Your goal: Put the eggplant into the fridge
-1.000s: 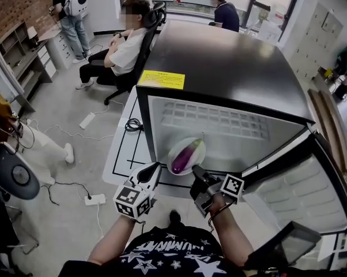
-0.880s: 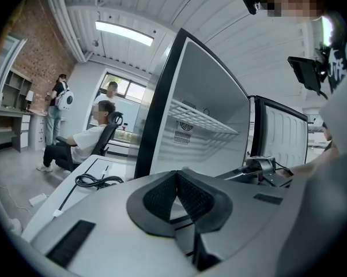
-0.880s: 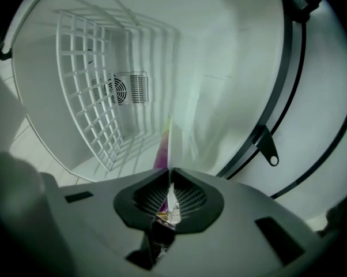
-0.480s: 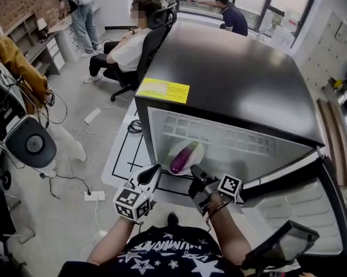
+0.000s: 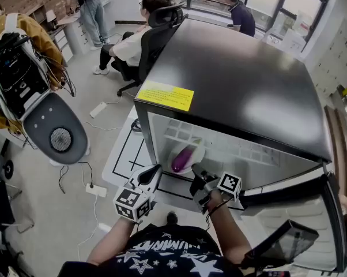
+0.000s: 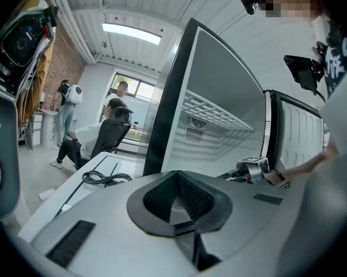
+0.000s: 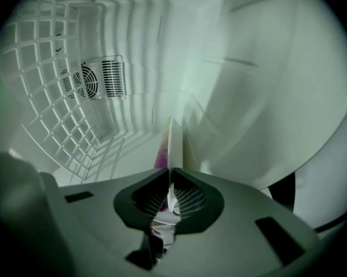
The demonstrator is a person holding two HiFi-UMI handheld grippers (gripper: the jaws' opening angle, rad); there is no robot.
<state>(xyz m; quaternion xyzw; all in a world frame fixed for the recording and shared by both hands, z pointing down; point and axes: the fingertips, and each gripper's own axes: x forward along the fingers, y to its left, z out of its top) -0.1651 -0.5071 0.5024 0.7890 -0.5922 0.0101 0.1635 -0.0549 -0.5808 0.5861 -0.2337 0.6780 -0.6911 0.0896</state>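
A purple eggplant (image 5: 181, 158) lies on a white plate (image 5: 192, 148) that sits inside the open fridge (image 5: 237, 68). My right gripper (image 5: 198, 175) is shut on the plate's near rim, just inside the fridge opening. In the right gripper view the plate (image 7: 174, 140) stands edge-on between the jaws of the right gripper (image 7: 171, 194), and a strip of eggplant (image 7: 161, 156) shows to its left. My left gripper (image 5: 153, 171) hovers outside the fridge's front left corner, shut and empty. From the left gripper view, the left gripper (image 6: 176, 199) faces the fridge side and the right gripper (image 6: 251, 169).
The fridge door (image 5: 303, 209) hangs open at the right. A wire rack (image 7: 41, 97) and fan vent (image 7: 98, 77) line the fridge's inside. A coiled cable (image 6: 106, 177) lies on the floor mat at left. People sit and stand behind; a stand with a round base (image 5: 55, 134) is at left.
The right gripper has carried the plate with the eggplant a little deeper and lower into the fridge. The left gripper has stayed put. The head view has shifted.
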